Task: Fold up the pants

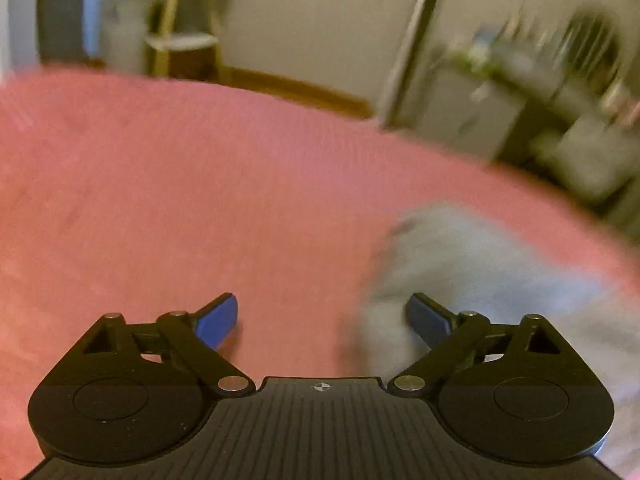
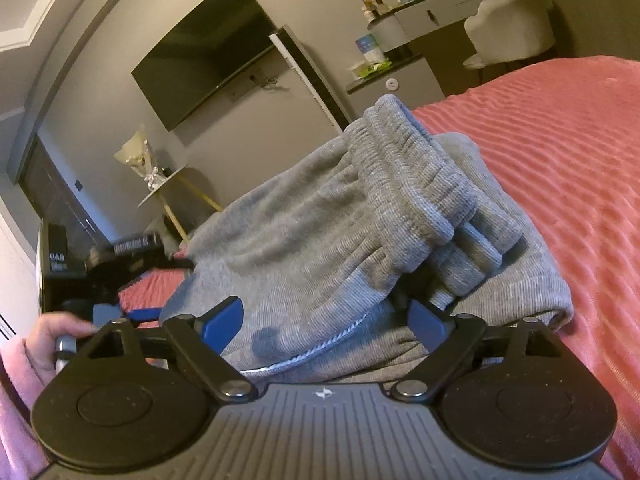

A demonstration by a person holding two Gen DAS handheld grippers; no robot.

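Grey sweatpants [image 2: 340,216] lie folded in a bundle on the pink bedspread [image 2: 560,152], with the ribbed cuffs [image 2: 432,192] stacked on top. My right gripper [image 2: 324,320] is open, its blue pads [image 2: 222,322] on either side of the bundle's near edge, close to the fabric. In the blurred left wrist view the sweatpants [image 1: 480,264] show at the right. My left gripper [image 1: 322,318] is open and empty over bare bedspread [image 1: 160,200], its right pad [image 1: 426,318] next to the grey cloth. The left gripper [image 2: 132,314] and the hand holding it also show in the right wrist view.
A wall-mounted TV [image 2: 208,52], a small round side table [image 2: 164,188] with a wrapped bouquet, and a dresser [image 2: 400,76] with bottles stand beyond the bed. A white chair [image 2: 512,28] stands at the far right. The bed edge [image 1: 304,100] runs behind the left gripper.
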